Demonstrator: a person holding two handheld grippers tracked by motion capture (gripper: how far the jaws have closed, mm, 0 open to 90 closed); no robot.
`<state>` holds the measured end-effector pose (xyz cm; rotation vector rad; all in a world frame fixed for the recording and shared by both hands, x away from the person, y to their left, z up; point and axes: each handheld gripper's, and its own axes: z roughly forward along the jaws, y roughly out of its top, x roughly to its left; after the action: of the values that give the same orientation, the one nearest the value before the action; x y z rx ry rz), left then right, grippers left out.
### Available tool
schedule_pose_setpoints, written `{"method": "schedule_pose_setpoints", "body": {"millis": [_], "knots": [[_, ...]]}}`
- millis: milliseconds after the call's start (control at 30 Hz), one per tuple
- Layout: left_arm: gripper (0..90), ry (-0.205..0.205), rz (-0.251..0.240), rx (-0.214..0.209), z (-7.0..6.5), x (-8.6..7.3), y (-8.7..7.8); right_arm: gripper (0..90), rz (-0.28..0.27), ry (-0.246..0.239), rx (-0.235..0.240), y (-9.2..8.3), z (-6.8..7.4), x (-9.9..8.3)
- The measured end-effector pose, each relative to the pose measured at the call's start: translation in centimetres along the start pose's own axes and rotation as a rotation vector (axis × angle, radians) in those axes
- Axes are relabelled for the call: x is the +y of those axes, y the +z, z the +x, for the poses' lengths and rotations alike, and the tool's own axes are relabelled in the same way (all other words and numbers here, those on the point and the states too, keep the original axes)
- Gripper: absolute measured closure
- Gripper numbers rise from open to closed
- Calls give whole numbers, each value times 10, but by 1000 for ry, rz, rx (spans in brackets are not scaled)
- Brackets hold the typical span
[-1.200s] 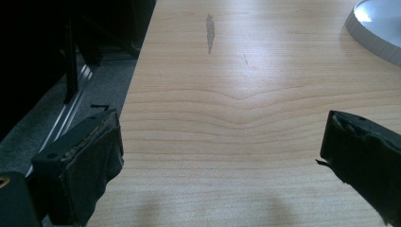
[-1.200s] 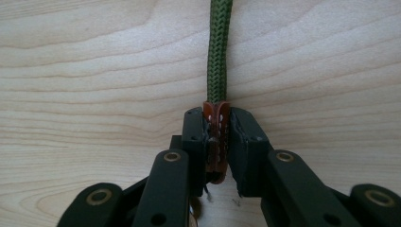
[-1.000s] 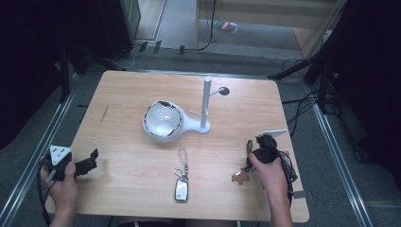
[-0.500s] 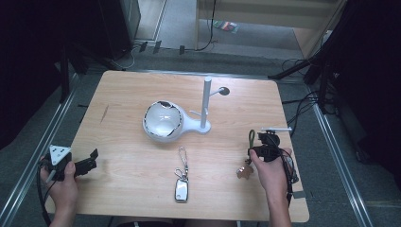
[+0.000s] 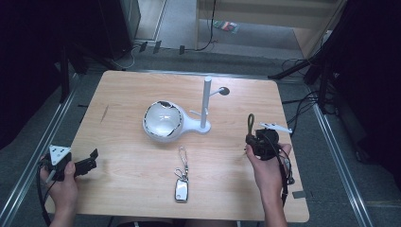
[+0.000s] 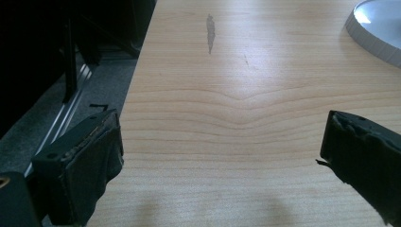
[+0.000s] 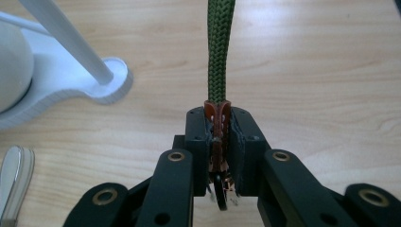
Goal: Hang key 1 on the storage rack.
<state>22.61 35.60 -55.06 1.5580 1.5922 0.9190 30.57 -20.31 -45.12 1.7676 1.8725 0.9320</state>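
I work with two tools at one wooden bench [image 5: 132, 94].

Right tool [image 5: 257, 142]: my right hand [image 5: 267, 172] holds it above the bench's right side. In the right gripper view the jaws are pressed together on one key strap [image 7: 220, 56]. The grip sits on the strap's brown leather end, where small rivets and a metal ring show between the pads. The green braided cord runs straight out from the jaw tips. In the high view the cord stands up as a short loop above the tool.

Left tool [image 5: 87, 163]: my left hand [image 5: 61, 182] holds it at the bench's near left corner. In the left gripper view the two jaws stand wide apart with bare wood between them. Nothing is held.

Items on the bench, counted:
- One white stand [image 5: 189, 124], near the middle. It has one round bowl [image 5: 162, 120] at its left end and one upright post [image 5: 206, 101] at its right end. One short peg with a dark round tip projects from the post near the top.
- One key fob [image 5: 181, 190], flat on the bench near the front edge, well apart from both tools. One metal ring with a short cord [image 5: 182, 158] extends from it toward the stand.

The strap in the right tool lies to the right of the post, apart from it.
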Motion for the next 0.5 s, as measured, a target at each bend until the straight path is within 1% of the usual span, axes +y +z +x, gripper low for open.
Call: {"method": "schedule_pose_setpoints", "body": {"millis": [33, 67, 100, 133, 167, 267, 333, 400, 467, 500], "knots": [[2, 0, 0, 0, 0, 0, 0, 800, 0, 0, 0, 0, 0, 0], [2, 1, 0, 1, 0, 0, 0, 800, -33, -17, -1, -1, 4, 1], [2, 1, 0, 1, 0, 0, 0, 800, -33, -17, -1, -1, 4, 1], [2, -3, -4, 1, 0, 0, 0, 800, -66, -25, -5, -2, 8, 2], [2, -3, -4, 1, 0, 0, 0, 800, -66, -25, -5, -2, 8, 2], [3, -1, -1, -1, 0, 0, 0, 800, -149, -44, -22, -4, 15, 3], [2, -2, -1, -1, 0, 0, 0, 799, -179, -56, -23, -4, 18, 4], [2, -3, -1, -1, 0, 0, 0, 800, -188, -63, -26, -4, 20, 5], [2, -2, -1, -1, 0, 0, 0, 799, -251, -82, -40, -5, 25, 6], [3, -2, -1, -1, 0, 0, 0, 799, -251, -82, -40, -5, 25, 6]]}}
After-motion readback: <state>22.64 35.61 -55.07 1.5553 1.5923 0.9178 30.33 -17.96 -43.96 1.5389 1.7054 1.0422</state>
